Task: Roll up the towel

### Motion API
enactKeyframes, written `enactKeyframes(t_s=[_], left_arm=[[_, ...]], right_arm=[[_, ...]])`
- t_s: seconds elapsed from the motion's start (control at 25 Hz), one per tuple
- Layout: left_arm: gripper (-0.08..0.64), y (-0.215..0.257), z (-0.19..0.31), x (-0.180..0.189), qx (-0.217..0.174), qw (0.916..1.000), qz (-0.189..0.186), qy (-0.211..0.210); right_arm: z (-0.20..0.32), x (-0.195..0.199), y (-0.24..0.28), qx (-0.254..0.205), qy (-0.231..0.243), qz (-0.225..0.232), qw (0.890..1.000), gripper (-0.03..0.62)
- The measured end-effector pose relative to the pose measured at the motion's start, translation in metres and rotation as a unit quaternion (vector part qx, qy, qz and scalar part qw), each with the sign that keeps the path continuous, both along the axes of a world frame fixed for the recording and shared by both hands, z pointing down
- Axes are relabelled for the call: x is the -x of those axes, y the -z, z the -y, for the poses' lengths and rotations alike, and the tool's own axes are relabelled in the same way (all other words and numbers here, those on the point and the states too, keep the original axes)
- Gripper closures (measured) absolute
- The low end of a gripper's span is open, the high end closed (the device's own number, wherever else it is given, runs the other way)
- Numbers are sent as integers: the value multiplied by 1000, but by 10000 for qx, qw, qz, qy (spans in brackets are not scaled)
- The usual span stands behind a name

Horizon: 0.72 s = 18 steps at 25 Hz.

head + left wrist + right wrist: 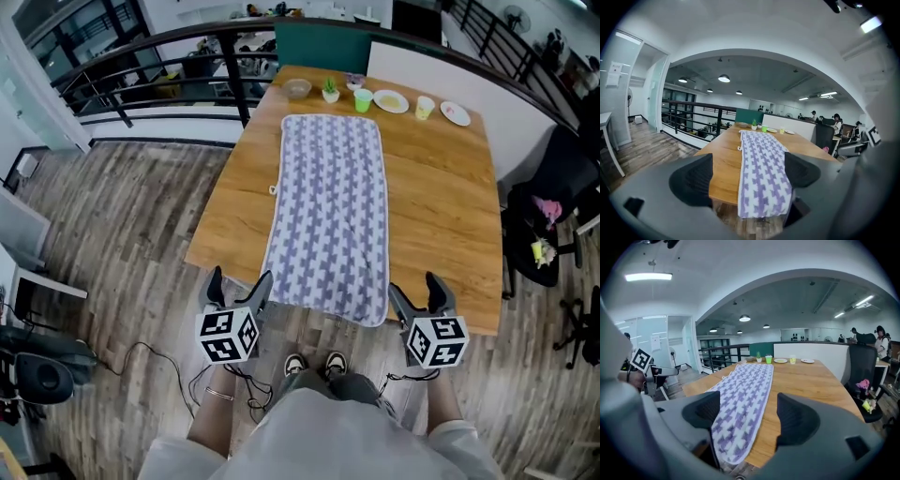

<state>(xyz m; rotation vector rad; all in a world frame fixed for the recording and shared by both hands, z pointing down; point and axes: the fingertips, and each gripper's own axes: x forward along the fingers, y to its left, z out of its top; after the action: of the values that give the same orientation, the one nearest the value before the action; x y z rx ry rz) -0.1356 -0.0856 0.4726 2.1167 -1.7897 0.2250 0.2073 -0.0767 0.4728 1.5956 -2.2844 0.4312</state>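
Left gripper [240,278] and right gripper [413,286] hover wide open and empty, flanking the towel's [330,216] near end. That end droops over the table [441,197] edge, and in each gripper view a jaw covers one of its corners. The towel lies flat, its long axis running away toward the far cups [363,100].

My left gripper [241,279] is at the lower left of the frame and my right gripper [413,286] at the lower right. Both have their jaws apart, at the near edge of the table [441,206]. Between them the towel [330,216] lies flat up the middle, its near end drooping over the edge. Across the top stand a bowl [297,89], a plant [330,91], a green cup [363,100] and a yellow cup [425,108].
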Motion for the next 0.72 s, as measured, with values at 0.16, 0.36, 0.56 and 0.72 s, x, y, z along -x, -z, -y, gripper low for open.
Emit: enactKeyframes(t_s=[0.16,0.36,0.56,0.72], left_arm=[[78,-29,-15,6,355,9991,-68,-214],[78,-86,-44,-4,1130,9888,-250,-940],[78,-135,-58,-11,1497,9747,-159,-1654],[80,-170,-57,-19,1595,9581,-137,-2376]], right_arm=[[-16,3,-16,305,73,0,9995,233],[-52,10,-44,734,111,29,9972,256],[-83,13,-80,1216,58,2,9926,279],[-104,15,-115,1601,-80,0,9871,299]])
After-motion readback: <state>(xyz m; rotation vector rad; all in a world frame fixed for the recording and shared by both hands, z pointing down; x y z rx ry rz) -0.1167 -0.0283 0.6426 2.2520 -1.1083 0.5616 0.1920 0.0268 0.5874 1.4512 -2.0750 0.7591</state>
